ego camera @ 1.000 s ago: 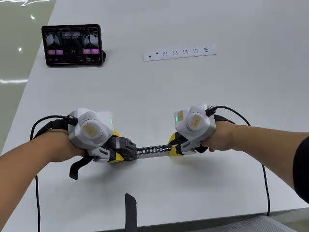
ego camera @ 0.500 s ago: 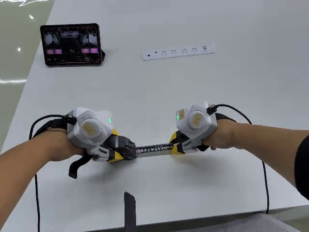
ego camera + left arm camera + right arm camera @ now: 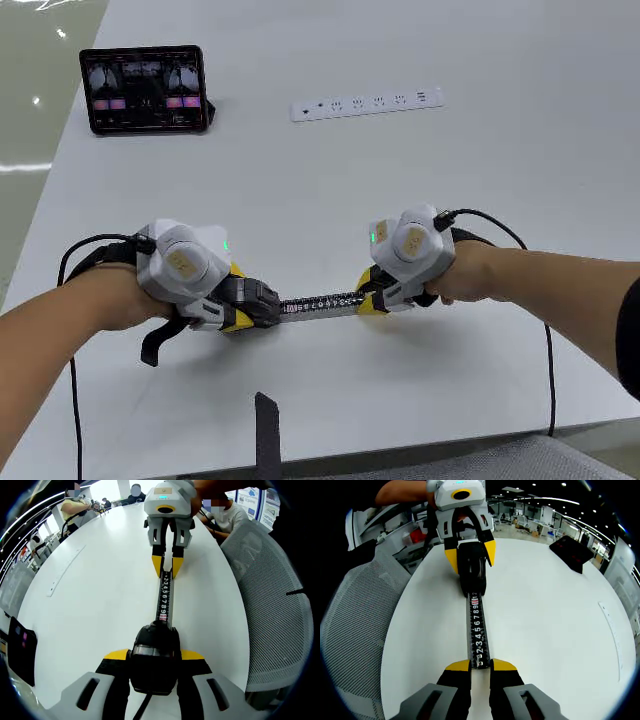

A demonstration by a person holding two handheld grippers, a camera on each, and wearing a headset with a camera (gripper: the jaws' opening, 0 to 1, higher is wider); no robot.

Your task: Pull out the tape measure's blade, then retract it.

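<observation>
Tape case (image 3: 262,303) sits near-left on the table (image 3: 400,180), clamped in the left gripper (image 3: 240,298). The right gripper (image 3: 363,296) pinches the blade's tip. Black with pale numerals, the blade (image 3: 478,625) runs left-right between them, only a short length out. Extending it likely means drawing the right gripper rightward along that axis.
</observation>
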